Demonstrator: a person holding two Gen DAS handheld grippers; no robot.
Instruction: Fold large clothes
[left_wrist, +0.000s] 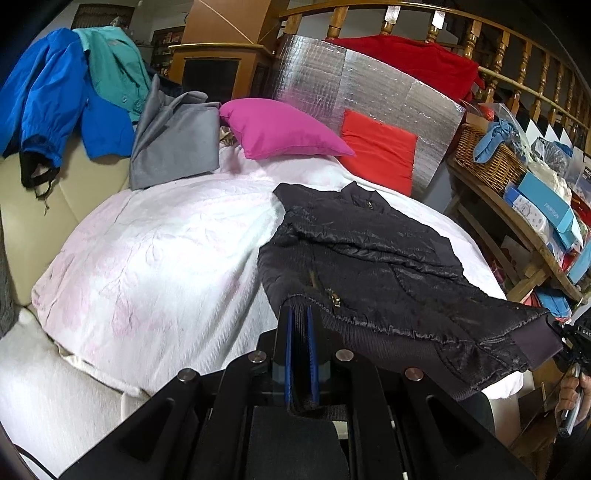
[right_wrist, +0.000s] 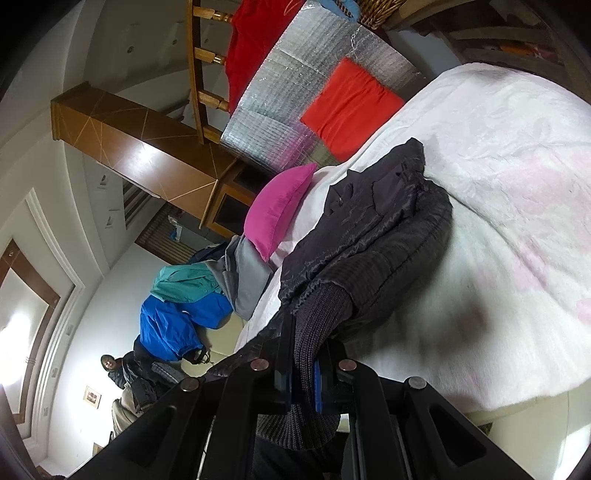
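Observation:
A black quilted jacket (left_wrist: 369, 254) lies spread on a white and pink blanket (left_wrist: 159, 251), collar away from me. My left gripper (left_wrist: 299, 314) is shut on the ribbed hem at the jacket's near left corner, with the knit pinched between its blue pads. In the left wrist view my right gripper (left_wrist: 576, 339) holds the other hem corner at the far right edge, a hand (left_wrist: 570, 398) below it. The right wrist view is rolled sideways. There my right gripper (right_wrist: 301, 354) is shut on the ribbed knit hem (right_wrist: 314, 321), and the jacket (right_wrist: 369, 229) stretches away over the blanket (right_wrist: 517, 184).
A magenta pillow (left_wrist: 280, 129) and an orange cushion (left_wrist: 380, 151) lean on a silver foil panel (left_wrist: 332, 74) at the back. Blue (left_wrist: 48, 96), teal (left_wrist: 114, 66) and grey (left_wrist: 177, 144) garments pile at the left. A wooden shelf with a wicker basket (left_wrist: 484, 155) stands right. A person (right_wrist: 110, 365) is beyond.

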